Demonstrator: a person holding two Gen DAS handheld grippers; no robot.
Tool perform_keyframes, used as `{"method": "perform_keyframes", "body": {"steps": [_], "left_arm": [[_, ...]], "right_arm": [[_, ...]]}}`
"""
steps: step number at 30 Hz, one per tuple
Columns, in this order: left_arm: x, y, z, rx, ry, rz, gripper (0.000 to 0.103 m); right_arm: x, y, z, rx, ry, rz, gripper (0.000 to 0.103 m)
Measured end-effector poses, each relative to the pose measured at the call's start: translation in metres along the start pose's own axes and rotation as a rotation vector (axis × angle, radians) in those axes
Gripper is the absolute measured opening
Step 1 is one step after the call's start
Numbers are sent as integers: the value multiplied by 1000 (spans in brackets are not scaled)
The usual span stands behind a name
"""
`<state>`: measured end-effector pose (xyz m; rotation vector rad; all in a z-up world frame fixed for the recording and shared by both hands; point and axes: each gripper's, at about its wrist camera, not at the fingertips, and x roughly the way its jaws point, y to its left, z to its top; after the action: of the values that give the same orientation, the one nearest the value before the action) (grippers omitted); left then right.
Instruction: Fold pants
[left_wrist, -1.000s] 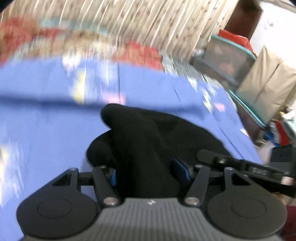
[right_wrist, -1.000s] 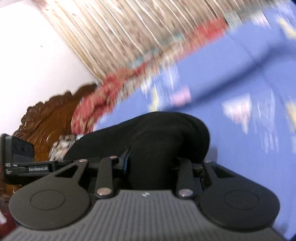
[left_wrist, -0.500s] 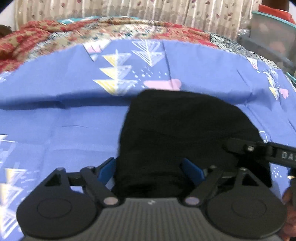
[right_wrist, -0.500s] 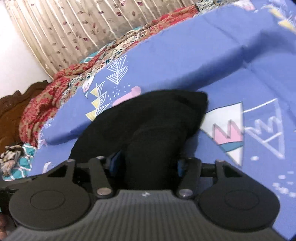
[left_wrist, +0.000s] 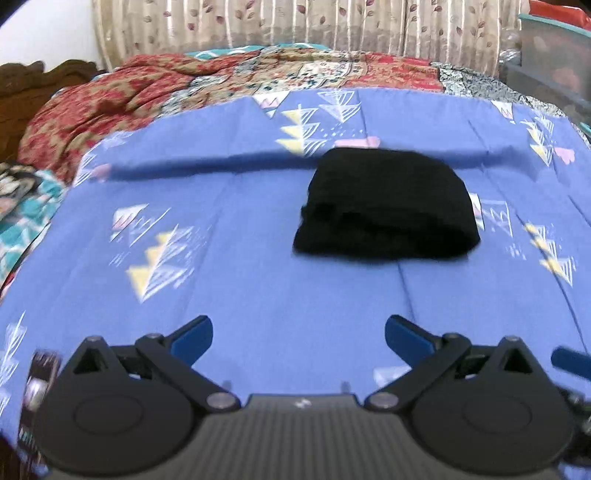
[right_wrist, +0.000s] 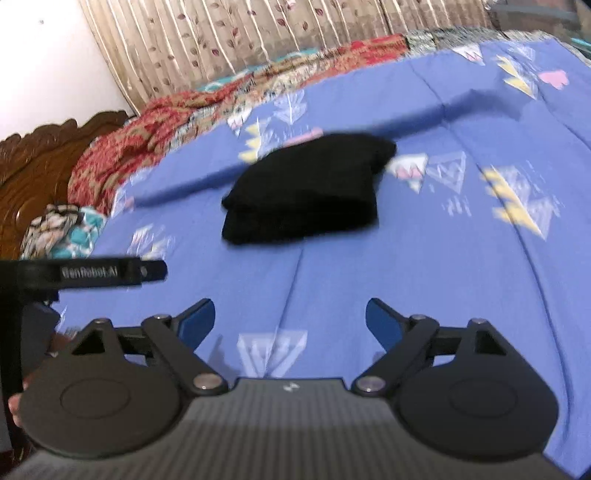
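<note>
The black pants (left_wrist: 388, 210) lie folded into a compact bundle on the blue patterned bedsheet (left_wrist: 240, 288). In the right wrist view the same pants (right_wrist: 306, 192) rest ahead and slightly left. My left gripper (left_wrist: 298, 338) hangs well short of the bundle, its jaws still opening wide with only sheet between them. My right gripper (right_wrist: 290, 319) is likewise back from the pants, jaws opening, nothing between them. Part of the left gripper's body (right_wrist: 92, 275) shows at the left edge of the right wrist view.
A red and patterned quilt (left_wrist: 184, 85) is bunched along the far side of the bed, before a striped leaf-print curtain (left_wrist: 295, 22). A carved wooden headboard (right_wrist: 33, 158) stands at the left. Plastic storage bins (left_wrist: 554, 62) sit at the far right.
Both grippers let go of the black pants, opened wide and drew back. The bundle now lies by itself farther ahead on the sheet.
</note>
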<state>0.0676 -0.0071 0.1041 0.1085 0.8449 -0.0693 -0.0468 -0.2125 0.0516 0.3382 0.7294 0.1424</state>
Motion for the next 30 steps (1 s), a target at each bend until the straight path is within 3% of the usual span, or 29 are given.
{"method": "perform_keyframes", "body": {"steps": [6,15,30], "left_arm": [[-40,5,-39,-30,24,2,103],[-75,-1,-81,-22,25,-1,103],[-107,-7,-103,25,-66,46,103]], "right_arm": [[-30,9,-33,74,46,-7,91],[-60,32,-62,39,63,29,91],[-66,40,-76,60,74,67,91]]}}
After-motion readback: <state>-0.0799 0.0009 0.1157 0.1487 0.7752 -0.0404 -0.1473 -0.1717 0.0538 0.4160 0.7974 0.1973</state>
